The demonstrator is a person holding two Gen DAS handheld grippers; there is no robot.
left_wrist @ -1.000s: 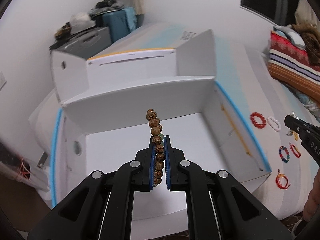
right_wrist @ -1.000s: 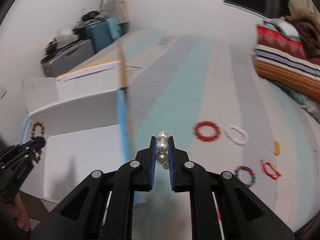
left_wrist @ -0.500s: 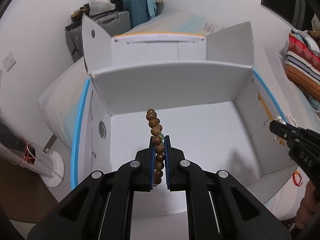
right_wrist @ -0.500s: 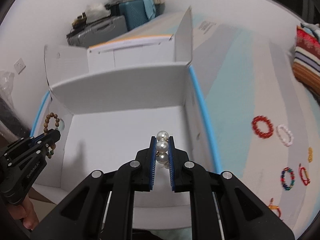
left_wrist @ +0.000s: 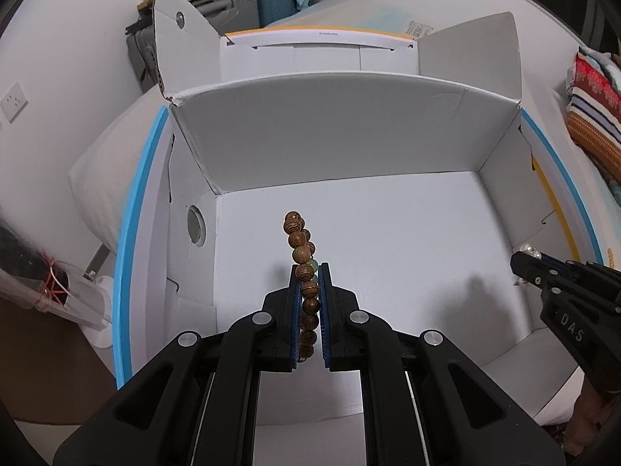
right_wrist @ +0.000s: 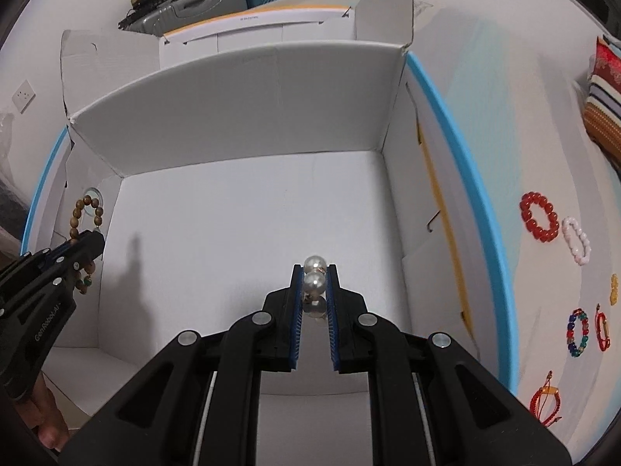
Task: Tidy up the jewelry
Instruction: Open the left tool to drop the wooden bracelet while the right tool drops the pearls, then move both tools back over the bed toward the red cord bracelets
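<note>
The left tongs [left_wrist: 308,272] pinch a wooden bead bracelet [left_wrist: 302,268], its loop standing edge-on along the fingers, poised over the left half of the open white box [left_wrist: 349,124]. The bare floor lies straight below; the left wall is near, so release wants a slight drift inward. The right tongs [left_wrist: 522,262] enter at the right edge.

From the right wrist, the right tongs [right_wrist: 314,272] clamp a pearl bracelet [right_wrist: 313,283] above the box's [right_wrist: 252,89] right half, well apart from the left tongs [right_wrist: 91,239]. Open room lies between them. More bracelets, such as the red bead bracelet [right_wrist: 540,217], remain on the bed [right_wrist: 485,89] right of the box.
</note>
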